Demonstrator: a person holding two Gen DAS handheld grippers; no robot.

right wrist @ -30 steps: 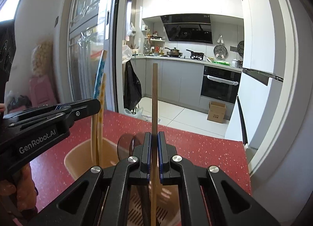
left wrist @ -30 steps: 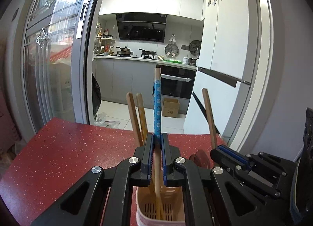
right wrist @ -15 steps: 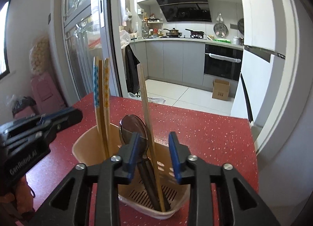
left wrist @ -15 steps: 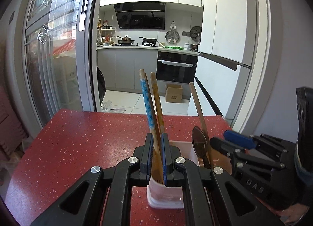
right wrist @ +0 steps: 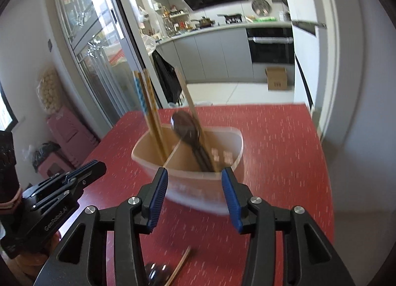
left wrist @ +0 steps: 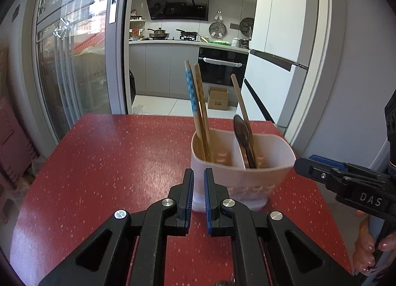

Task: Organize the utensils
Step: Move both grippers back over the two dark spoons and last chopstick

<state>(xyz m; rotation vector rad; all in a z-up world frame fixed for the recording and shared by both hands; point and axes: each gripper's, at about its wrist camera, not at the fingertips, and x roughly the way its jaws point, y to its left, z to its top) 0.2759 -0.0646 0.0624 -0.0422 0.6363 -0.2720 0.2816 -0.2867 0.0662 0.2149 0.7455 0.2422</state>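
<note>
A pale pink two-compartment holder (left wrist: 242,177) stands on the red table (left wrist: 111,162). Its left compartment holds a blue-patterned chopstick (left wrist: 191,93) and wooden ones; the right holds a dark spoon (left wrist: 241,130) and a wooden chopstick (left wrist: 238,98). My left gripper (left wrist: 198,174) sits just before the holder, its jaws a narrow gap apart with nothing between them. My right gripper (right wrist: 194,171) faces the holder (right wrist: 193,187) from the near side; its jaws are opening wide and hold nothing. The spoon (right wrist: 185,125) leans inside.
A loose chopstick (right wrist: 182,266) and a round shiny object (right wrist: 156,271) lie on the table below my right gripper. The left gripper (right wrist: 96,167) shows at the left. A person's hand (left wrist: 366,249) is at the right. A glass sliding door and a fridge flank the table's far edge.
Both grippers drew back from the holder. The right jaws opened and let go of the wooden chopstick, now in the right compartment. The blue chopstick stands clear of the left jaws.
</note>
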